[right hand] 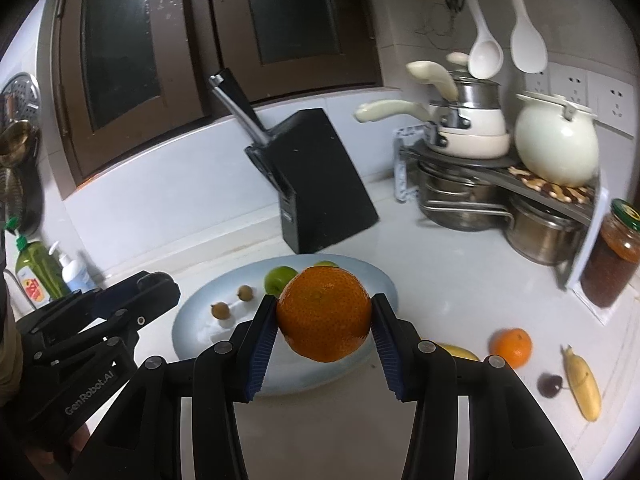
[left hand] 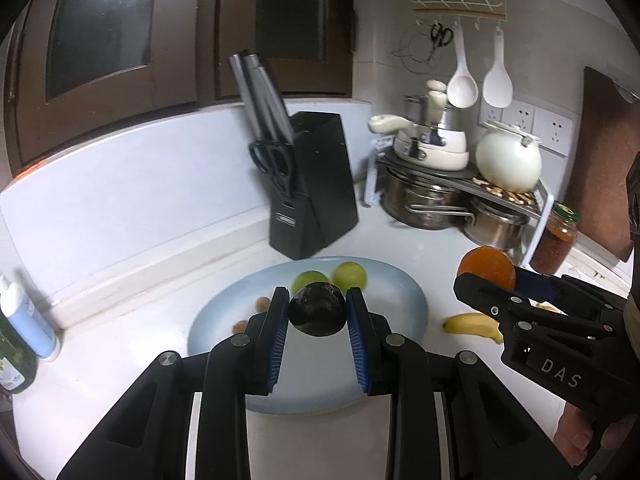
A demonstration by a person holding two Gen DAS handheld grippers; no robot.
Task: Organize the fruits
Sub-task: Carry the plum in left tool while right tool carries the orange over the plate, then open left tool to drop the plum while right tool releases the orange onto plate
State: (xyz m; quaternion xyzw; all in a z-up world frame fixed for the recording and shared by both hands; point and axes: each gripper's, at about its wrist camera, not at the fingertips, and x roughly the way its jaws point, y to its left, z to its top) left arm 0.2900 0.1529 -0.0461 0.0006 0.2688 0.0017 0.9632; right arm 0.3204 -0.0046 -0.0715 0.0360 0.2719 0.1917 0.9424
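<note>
Together, my left gripper [left hand: 318, 312] clamped a dark fruit [left hand: 317, 311] above the plate's [left hand: 400, 292] near edge; my right gripper [right hand: 325, 320] clamped an orange [right hand: 324, 314] over its right edge.

Dark, glossy plum-like fruit [left hand: 317, 315] clamped between blue pads, raised above pale blue oval plate [left hand: 404, 304]. Orange [right hand: 324, 314], dimpled skin, gripped likewise over plate's near rim. On plate: two green fruits [left hand: 349, 276] at 12 o'clock, two small brown ones [right hand: 220, 311] toward 9. Off plate at 3 o'clock, on counter: second orange [right hand: 511, 347], two bananas [right hand: 582, 384], dark cherry [right hand: 550, 385].
</note>
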